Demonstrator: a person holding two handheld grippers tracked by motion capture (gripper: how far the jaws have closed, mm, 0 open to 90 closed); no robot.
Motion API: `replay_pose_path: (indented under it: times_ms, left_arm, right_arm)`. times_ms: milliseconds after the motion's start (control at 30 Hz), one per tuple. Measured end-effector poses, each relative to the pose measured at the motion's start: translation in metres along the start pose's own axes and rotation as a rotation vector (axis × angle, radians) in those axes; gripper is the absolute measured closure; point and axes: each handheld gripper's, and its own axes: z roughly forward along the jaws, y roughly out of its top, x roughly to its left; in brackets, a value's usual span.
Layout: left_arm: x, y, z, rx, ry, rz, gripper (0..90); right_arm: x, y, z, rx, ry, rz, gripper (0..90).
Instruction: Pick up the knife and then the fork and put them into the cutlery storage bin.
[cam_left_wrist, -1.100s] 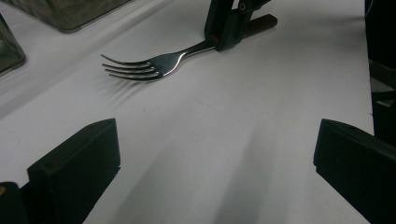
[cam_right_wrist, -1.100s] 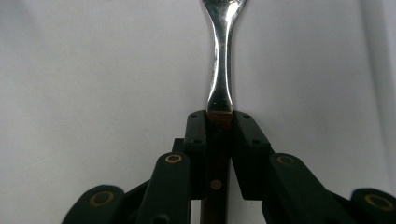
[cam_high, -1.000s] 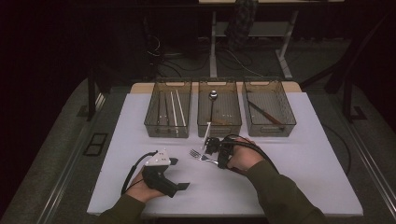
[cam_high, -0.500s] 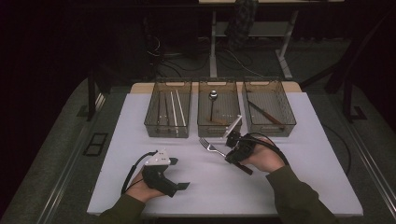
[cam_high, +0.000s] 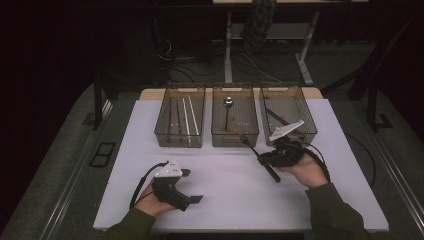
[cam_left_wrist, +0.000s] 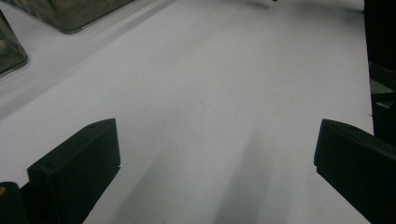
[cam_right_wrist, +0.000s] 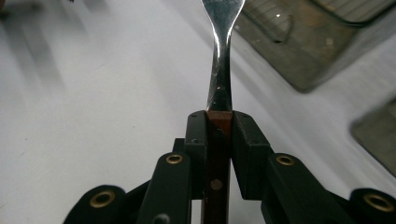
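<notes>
- The left hand-held gripper (cam_high: 192, 186) rests on the near left of the tabletop (cam_high: 225, 190), jaws spread wide with nothing between them; it is well apart from the work and can stay put.
- The right hand-held gripper (cam_high: 264, 158) is clamped on the wooden handle of a fork (cam_right_wrist: 219, 70), held above the tabletop just in front of the trays, tines pointing far and left.
- The grip sits near the handle's metal end, so the fork should ride steadily; keep the squeeze firm and the wrist level.
- Judging by its position, the fork seems bound for the right tray (cam_high: 305, 107), which holds dark utensils; the middle tray (cam_high: 235, 137) has a spoon (cam_high: 227, 107).
- Lift the tines over the near rim, lower flat, then release.
</notes>
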Motion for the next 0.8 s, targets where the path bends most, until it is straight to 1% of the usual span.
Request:
replay_pose_path:
  times_ms: [100,300,500,700,800]
  left_arm:
    - [0.0,0.0,0.0,0.0,-0.001,0.003,0.0]
    - [0.0,0.0,0.0,0.0,-0.002,0.003,0.0]
    - [0.0,0.0,0.0,0.0,-0.002,0.0,0.0]
    - [0.001,0.0,0.001,0.005,-0.002,-0.003,0.0]
    - [0.001,-0.001,0.002,0.006,-0.001,-0.005,0.0]
  right_arm:
    - [-0.007,-0.004,-0.007,-0.043,-0.005,0.02,77.2]
    - [-0.016,-0.007,-0.02,-0.113,-0.026,0.058,77.2]
    - [-0.024,-0.01,-0.035,-0.188,-0.061,0.083,77.2]
    - [-0.034,-0.006,-0.056,-0.277,-0.103,0.11,77.2]
    - [-0.041,-0.002,-0.067,-0.324,-0.12,0.133,77.2]
